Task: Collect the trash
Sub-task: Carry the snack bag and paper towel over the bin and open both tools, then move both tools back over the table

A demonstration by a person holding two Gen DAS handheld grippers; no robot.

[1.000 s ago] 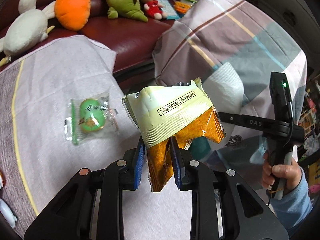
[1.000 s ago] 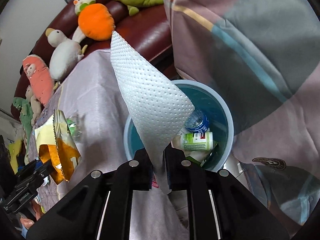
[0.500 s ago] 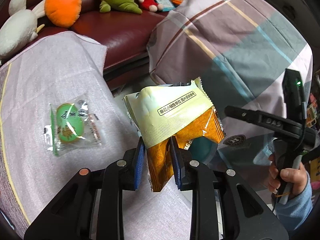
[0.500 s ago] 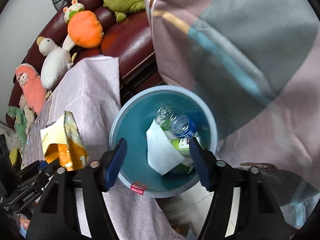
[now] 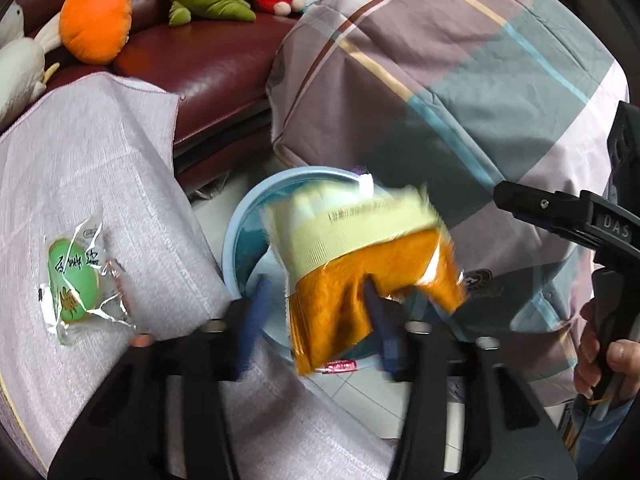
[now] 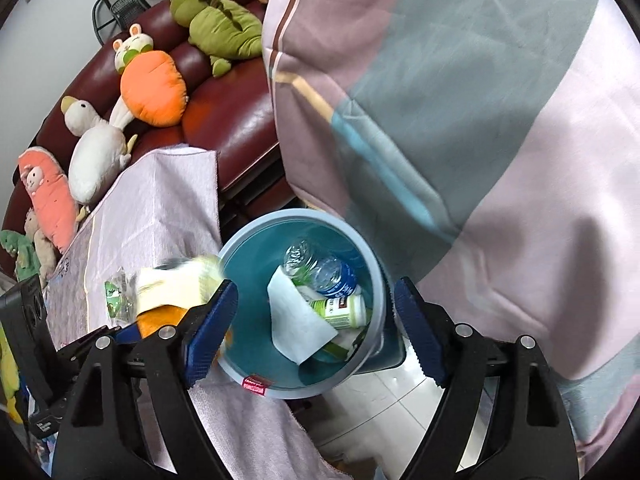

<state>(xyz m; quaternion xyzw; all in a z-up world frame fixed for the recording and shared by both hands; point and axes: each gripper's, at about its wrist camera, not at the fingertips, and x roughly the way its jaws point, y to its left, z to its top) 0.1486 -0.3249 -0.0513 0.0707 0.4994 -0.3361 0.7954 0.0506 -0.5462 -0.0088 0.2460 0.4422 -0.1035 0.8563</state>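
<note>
holding both grippers over the blue bin [image 6: 236,364], i have my left gripper [image 5: 316,316] with its jaws spread apart; they have just been opening. the yellow-and-orange snack wrapper [image 5: 360,256] sits blurred between the blue pads, in front of the bin's opening. it leans against the right-hand pad and is clear of the left-hand pad, so nothing clamps it. in the right wrist view the same wrapper appears just left of the bin rim, partly hidden behind my right gripper's left finger.

my right gripper [image 6: 316,332] also has its jaws wide apart; they have just been opening, and nothing is between them. it hangs above the bin, with one pad showing on each side of the bin's mouth. inside the bin lie a white paper towel [image 6: 296,320], a clear plastic bottle with a blue label [image 6: 320,268], and a white bottle with a green end [image 6: 340,312]. the towel rests against the bottles on the bin's left inner side. a small red label [image 6: 255,385] is on the near rim.

one piece of trash is on the cloth-covered surface [image 5: 100,168]: a clear packet with a green pastry [image 5: 76,280], lying flat, well left of the bin.

the bin stands on the tiled floor [image 6: 384,400] between the surface and a plaid quilt [image 5: 460,80]. behind it is a dark red sofa [image 5: 208,60] carrying plush toys, among them an orange carrot plush [image 5: 96,24].
</note>
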